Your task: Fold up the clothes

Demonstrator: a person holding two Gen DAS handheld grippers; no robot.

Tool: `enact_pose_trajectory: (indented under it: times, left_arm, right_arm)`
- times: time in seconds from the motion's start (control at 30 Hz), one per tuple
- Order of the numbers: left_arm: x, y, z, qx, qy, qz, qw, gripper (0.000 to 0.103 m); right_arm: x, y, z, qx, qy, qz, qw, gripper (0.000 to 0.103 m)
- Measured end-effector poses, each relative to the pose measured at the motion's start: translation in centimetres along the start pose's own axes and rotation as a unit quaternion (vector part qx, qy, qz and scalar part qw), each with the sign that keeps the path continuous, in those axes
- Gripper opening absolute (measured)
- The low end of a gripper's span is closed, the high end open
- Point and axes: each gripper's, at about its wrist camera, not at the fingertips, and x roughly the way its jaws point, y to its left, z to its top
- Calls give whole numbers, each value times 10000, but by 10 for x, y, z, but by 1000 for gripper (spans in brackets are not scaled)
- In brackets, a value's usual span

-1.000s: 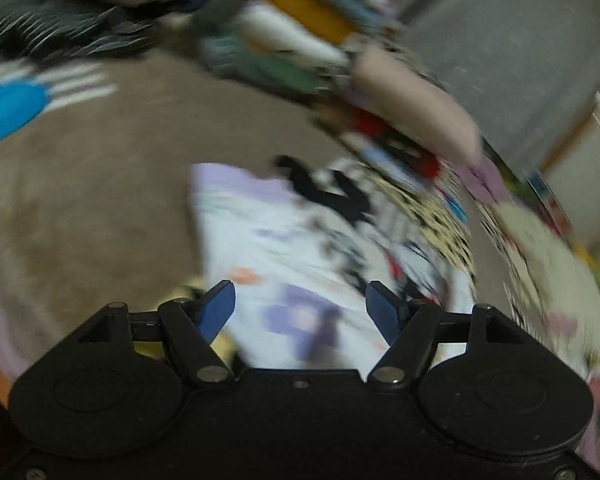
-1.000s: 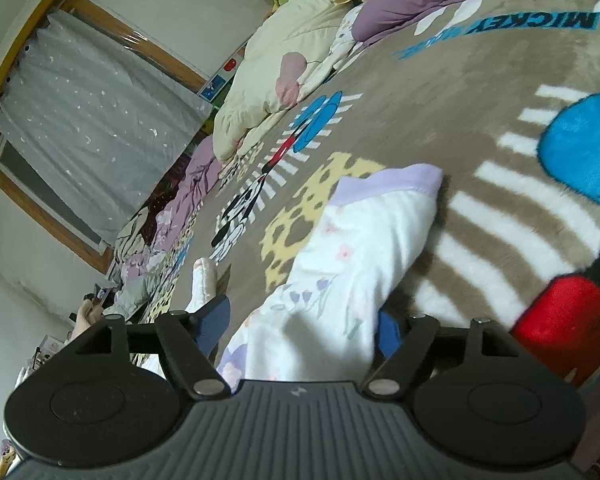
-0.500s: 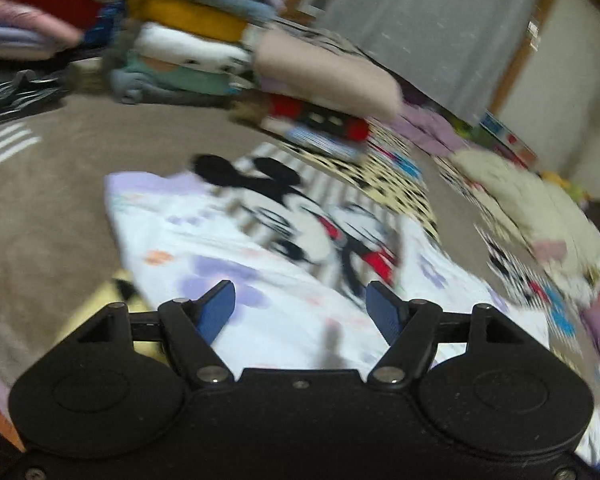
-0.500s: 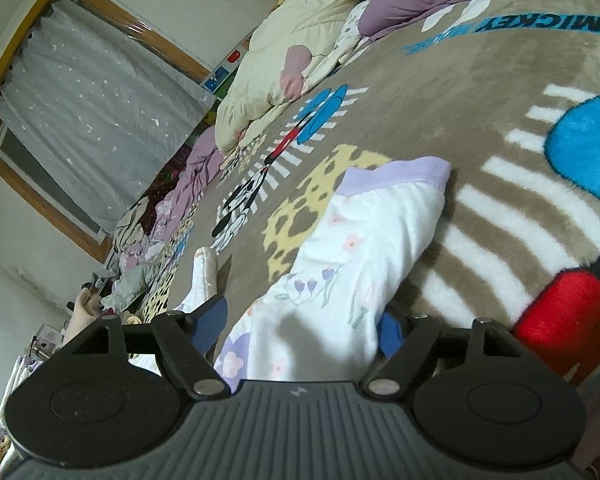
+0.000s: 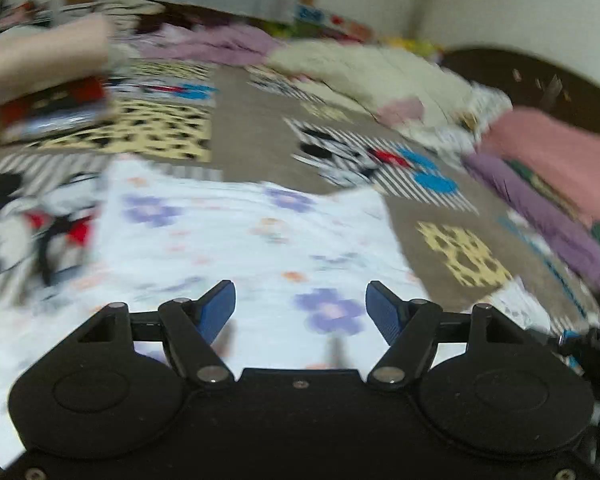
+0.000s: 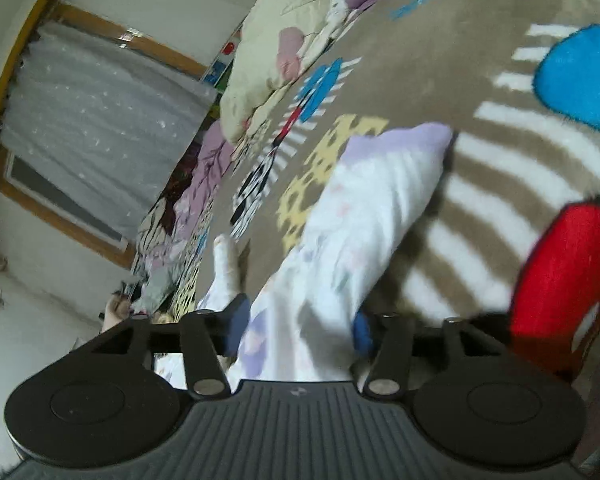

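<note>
While the right gripper (image 6: 296,326) closes its jaws around the white floral garment (image 6: 352,236), the left gripper (image 5: 300,310) hovers apart above it.
Its lavender-cuffed sleeve runs lengthwise away from the right fingers across the patterned blanket (image 6: 480,92), with bare blanket beyond the cuff.

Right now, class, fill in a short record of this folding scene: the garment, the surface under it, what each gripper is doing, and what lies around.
garment: white floral garment with a lilac cuff, spread flat
surface: brown cartoon-print blanket
left gripper: jaws apart, above the garment, nothing between them
right gripper: jaws closing, a fold of the garment between them
surroundings: cream duvet, purple cloth, grey curtain
image quality: left view blurred
</note>
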Motion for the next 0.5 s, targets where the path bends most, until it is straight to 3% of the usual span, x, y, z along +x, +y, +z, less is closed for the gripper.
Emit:
enact_pose_trajectory:
  times: [0.07, 0.17, 0.33, 0.5]
  left_arm:
    - [20, -22, 7, 326, 141, -37, 9994, 72]
    - [50, -52, 17, 787, 366, -83, 9962, 72]
    - [89, -80, 31, 1158, 663, 13, 9911, 70]
    - [117, -102, 44, 1363, 771, 133, 9876, 63]
  right_arm:
    - [-2, 3, -10, 1, 229, 80, 9997, 70]
    - [-4, 7, -27, -23, 623, 213, 9978, 70]
    - [3, 30, -53, -649, 1272, 488, 9885, 70]
    - [6, 44, -62, -1244, 1481, 505, 9798, 52]
